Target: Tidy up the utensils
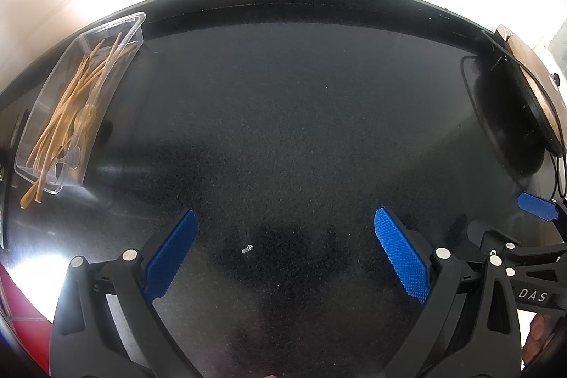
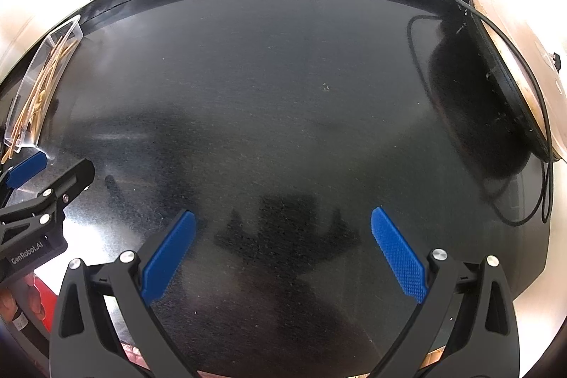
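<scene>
Left claw (image 1: 285, 248): jaws spread wide, nothing between the blue pads (image 1: 402, 257), hanging over bare dark tabletop (image 1: 283, 101). A small pale scrap (image 1: 247, 249) lies on the surface between the fingers. At the right edge of this view the other claw shows in part, one blue pad and a black body marked "DAS".

Right claw (image 2: 283, 252): also wide apart and empty, over the same dark speckled tabletop. Its own reflection shows faintly in the glossy surface below the fingers. A tiny crumb (image 2: 325, 88) sits well ahead of it, near mid-table.

Far left, near the table's back edge: a clear plastic tray (image 1: 136, 23), long and narrow, standing on the tabletop. Inside, a loose bundle of tan wooden utensils (image 1: 76, 101), slender handles crossing one another; a spoon bowl shows near the middle. A few ends (image 1: 30, 195) poke out over the tray's near rim. Well apart from both claws. In the right wrist view the tray sits just beyond the left claw's blue fingertip (image 2: 26, 169).

Far right edge: a round black object (image 2: 496, 87) with a copper-coloured face, leaning or standing at the table's margin, and a thin black cable (image 2: 414, 59) looping from it onto the tabletop. What it is, cannot tell.

A hand (image 2: 10, 302) grips the left tool's handle, lower left of the right wrist view.
</scene>
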The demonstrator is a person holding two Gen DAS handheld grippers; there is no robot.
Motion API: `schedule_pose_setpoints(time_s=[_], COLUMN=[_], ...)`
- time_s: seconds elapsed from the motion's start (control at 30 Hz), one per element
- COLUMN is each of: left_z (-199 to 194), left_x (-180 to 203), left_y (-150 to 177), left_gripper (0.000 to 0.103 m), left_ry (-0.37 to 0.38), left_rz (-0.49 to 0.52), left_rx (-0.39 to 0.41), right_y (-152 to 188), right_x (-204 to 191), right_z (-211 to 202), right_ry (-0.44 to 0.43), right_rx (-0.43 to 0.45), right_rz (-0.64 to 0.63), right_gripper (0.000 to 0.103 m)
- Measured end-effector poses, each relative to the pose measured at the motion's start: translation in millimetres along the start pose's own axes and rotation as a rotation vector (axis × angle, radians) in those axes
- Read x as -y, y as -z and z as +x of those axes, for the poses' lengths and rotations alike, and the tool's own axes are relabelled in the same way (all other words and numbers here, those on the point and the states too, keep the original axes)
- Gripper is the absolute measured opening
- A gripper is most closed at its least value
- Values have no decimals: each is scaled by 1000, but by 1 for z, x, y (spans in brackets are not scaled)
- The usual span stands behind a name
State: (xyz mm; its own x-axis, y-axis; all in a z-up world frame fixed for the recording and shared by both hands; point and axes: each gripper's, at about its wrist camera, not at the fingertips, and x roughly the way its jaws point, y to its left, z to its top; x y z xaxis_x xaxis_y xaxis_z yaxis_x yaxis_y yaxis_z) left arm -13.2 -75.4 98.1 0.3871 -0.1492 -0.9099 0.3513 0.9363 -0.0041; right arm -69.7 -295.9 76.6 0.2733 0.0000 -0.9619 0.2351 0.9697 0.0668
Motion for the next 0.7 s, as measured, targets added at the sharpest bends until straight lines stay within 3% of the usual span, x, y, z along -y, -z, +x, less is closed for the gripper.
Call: schedule_pose_setpoints(time_s=[0.7], left_z=[2], left_x=[-1], left_y=[7], left_gripper=[97], left_ry=[-1], left_rz=[-6], left_rx=[-12], right_y=[4], right_x=[-1], right_z=[1], right_ry=[-5], right_rx=[-8], right_rz=[-6], right_gripper=[96])
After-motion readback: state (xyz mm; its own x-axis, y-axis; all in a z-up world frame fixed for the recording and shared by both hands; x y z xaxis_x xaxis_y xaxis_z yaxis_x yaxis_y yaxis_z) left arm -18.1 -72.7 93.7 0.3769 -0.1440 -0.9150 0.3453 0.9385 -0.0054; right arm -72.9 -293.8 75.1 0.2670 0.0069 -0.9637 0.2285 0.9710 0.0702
